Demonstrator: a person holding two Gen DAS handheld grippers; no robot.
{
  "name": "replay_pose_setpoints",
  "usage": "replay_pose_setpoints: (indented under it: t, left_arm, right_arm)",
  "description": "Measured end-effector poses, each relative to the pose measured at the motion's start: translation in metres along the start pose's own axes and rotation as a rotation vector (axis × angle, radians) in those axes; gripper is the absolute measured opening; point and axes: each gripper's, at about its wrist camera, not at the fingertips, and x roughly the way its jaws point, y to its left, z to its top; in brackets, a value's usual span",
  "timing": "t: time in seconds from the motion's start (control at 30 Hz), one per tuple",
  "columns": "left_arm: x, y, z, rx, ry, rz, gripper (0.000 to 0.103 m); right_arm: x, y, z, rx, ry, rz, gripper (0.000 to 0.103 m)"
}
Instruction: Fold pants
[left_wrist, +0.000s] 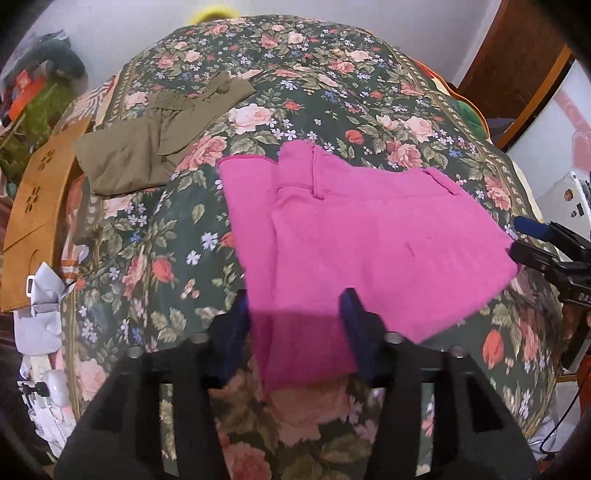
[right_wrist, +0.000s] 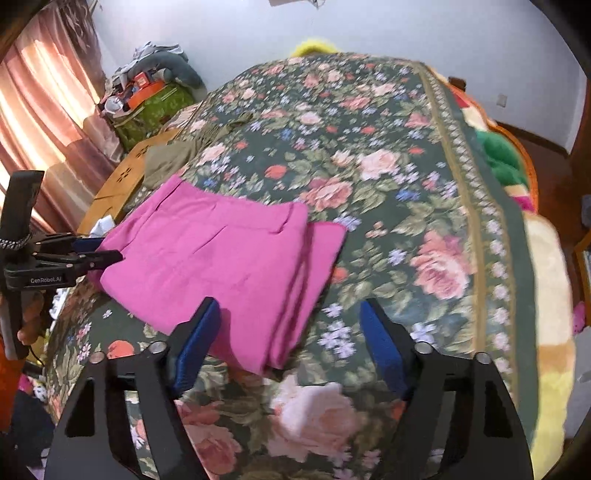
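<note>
Pink pants (left_wrist: 369, 240) lie folded on a floral bedspread (left_wrist: 295, 92). In the left wrist view my left gripper (left_wrist: 295, 317) is open, its blue pads (left_wrist: 351, 317) either side of the pants' near edge, not closed on it. The right gripper (left_wrist: 524, 240) shows at the pants' right corner. In the right wrist view the pants (right_wrist: 221, 258) lie left of centre, and my right gripper (right_wrist: 291, 332) is open over their near corner. The left gripper (right_wrist: 99, 251) shows at the pants' left edge, jaws near together.
Folded olive-green pants (left_wrist: 147, 147) lie at the bed's far left. A wooden board (left_wrist: 37, 206) and clutter stand left of the bed. Curtains (right_wrist: 44, 110) hang at the left. A green and orange blanket (right_wrist: 506, 158) lies at the right edge.
</note>
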Motion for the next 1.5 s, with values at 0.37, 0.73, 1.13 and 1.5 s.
replay_pose_setpoints:
  t: [0.37,0.73,1.13,1.5]
  left_arm:
    - [-0.003,0.021,-0.027,-0.035,-0.028,0.038,0.035]
    - [-0.013,0.026,-0.022,-0.067,-0.049,0.037,0.035]
    - [-0.032,0.009,0.037,-0.023,-0.165,0.033,0.036]
    - [0.026,-0.006,0.082,0.016,-0.077,-0.010,0.036]
  right_arm:
    - [0.007,0.015,-0.011,-0.061,0.030,0.018,0.028]
    - [0.002,0.003,-0.014,0.011,0.043,-0.001,0.023]
    - [-0.009,-0.005,0.027,0.012,-0.048,-0.028,0.036]
    - [0.050,-0.016,0.059,0.024,0.027,-0.001,0.046]
